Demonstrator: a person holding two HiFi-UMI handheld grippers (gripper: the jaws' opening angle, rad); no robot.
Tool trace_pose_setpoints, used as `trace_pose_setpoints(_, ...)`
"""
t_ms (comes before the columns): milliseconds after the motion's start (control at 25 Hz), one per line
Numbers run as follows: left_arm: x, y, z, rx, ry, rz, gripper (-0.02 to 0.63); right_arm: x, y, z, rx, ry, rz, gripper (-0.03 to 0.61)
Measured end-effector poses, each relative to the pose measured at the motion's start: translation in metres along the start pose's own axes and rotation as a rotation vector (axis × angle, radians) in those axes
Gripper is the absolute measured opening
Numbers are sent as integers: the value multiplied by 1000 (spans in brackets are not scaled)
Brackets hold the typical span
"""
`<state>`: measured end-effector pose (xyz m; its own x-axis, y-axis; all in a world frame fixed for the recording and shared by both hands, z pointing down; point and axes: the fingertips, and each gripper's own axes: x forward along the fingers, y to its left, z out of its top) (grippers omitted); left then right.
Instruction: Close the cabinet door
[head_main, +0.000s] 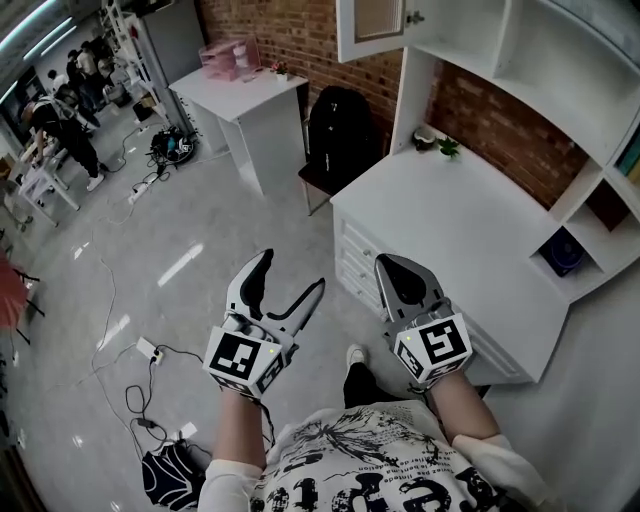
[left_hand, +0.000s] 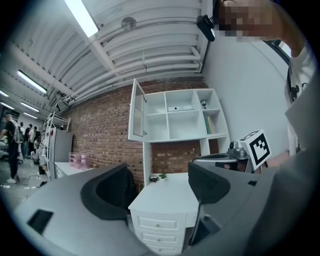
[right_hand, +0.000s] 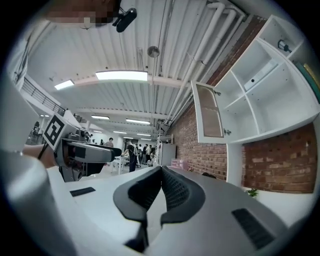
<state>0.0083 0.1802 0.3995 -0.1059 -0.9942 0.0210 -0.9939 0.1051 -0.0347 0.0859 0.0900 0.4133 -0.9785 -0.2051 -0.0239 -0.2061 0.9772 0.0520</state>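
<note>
Farthest left in the head view, several people (head_main: 60, 110) stand among workbenches at the back of the room. A corded power strip (head_main: 148, 350) lies on the glossy grey floor (head_main: 180, 230). Further right, a white table (head_main: 250, 100) stands against the brick wall (head_main: 300, 30) with a pink drawer box (head_main: 230, 57) on it. A black backpack (head_main: 340, 125) sits just beside the table.

Nearer the person, the left gripper (head_main: 292, 272) is held out level over the floor. Its jaws are spread wide with nothing between them, and its own view shows only the distant desk and cabinet through the gap. The right gripper (head_main: 388, 266) is beside it but not touching it. Its jaws are pressed together and grasp nothing.

To the right stands a white desk (head_main: 450, 210). It has drawers (head_main: 350, 265) at its near end and a small potted plant (head_main: 447, 147) at the back by the wall. A white shelf cabinet (head_main: 520, 60) with open compartments sits above the desk. The cabinet door (head_main: 372, 25) is a framed panel with a small knob. It hangs at the cabinet's upper left corner, swung wide out from the compartment it belongs to. Both grippers are well apart from the door, lower down and closer to the person.
</note>
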Motion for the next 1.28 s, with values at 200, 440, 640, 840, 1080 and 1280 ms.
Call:
trace_pose_setpoints(200, 102, 67, 19, 5, -20, 18, 365, 99, -82, 11, -19, -14, 15, 14)
trace_pose_setpoints(440, 206, 131, 31, 11, -46, 15, 365, 193, -173, 16, -34, -20, -4, 14)
trace_pose_setpoints(640, 269, 175, 34, -1, -72, -31, 365, 252, -214, 18, -19, 10, -31, 14)
trace_pose_setpoints(840, 323, 229, 42, 9, -105, -110, 365, 304, -236, 22, -95, 12, -104, 14)
trace_pose_setpoints(1080, 391, 304, 83, 2, -184, -269, 364, 378, -261, 49, -122, -7, -248, 14)
trace_pose_setpoints(1280, 433, 346, 139, -14, -269, -500, 364, 416, -270, 92, -182, -61, -429, 15)
